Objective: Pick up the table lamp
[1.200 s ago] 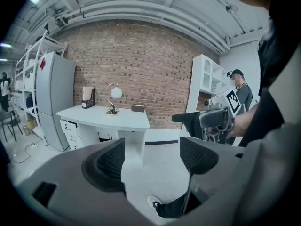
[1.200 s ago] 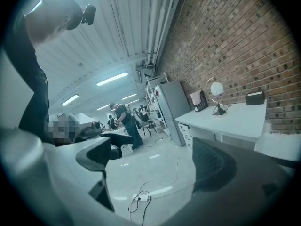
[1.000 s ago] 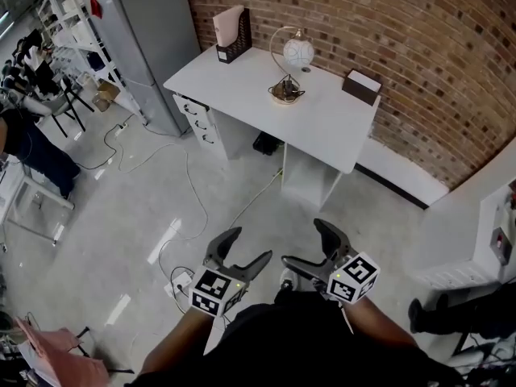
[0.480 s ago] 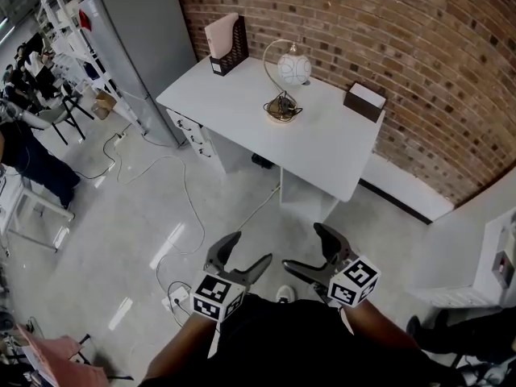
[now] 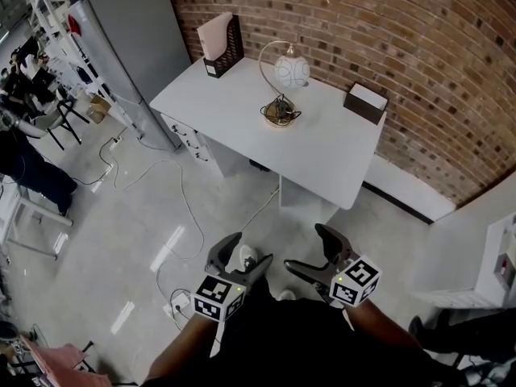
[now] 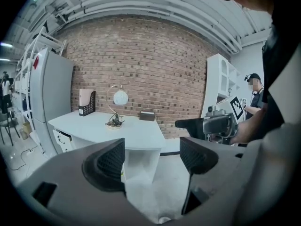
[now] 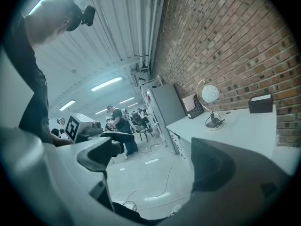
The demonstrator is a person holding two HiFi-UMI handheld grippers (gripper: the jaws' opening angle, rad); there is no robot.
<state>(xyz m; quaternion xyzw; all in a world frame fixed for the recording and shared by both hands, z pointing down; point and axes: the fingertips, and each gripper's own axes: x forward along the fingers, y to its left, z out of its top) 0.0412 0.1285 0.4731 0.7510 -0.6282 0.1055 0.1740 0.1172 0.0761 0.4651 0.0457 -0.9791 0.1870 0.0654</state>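
The table lamp (image 5: 280,87), a white globe on a curved gold arm with a round base, stands near the middle back of the white desk (image 5: 242,119). It shows small in the left gripper view as the table lamp (image 6: 116,108) and in the right gripper view as the table lamp (image 7: 211,103). My left gripper (image 5: 242,258) and right gripper (image 5: 310,252) hover over the floor, well short of the desk. Both are open with nothing between the jaws.
A black file holder (image 5: 218,43) with pink folders sits at the desk's back left, a dark box (image 5: 365,103) at its back right. A grey cabinet (image 5: 133,47) stands left of the desk. Cables (image 5: 181,208) trail across the floor. Brick wall behind.
The desk and lamp have shifted slightly left and nearer in the head view as I walk toward them. Both grippers stay open at the same height.
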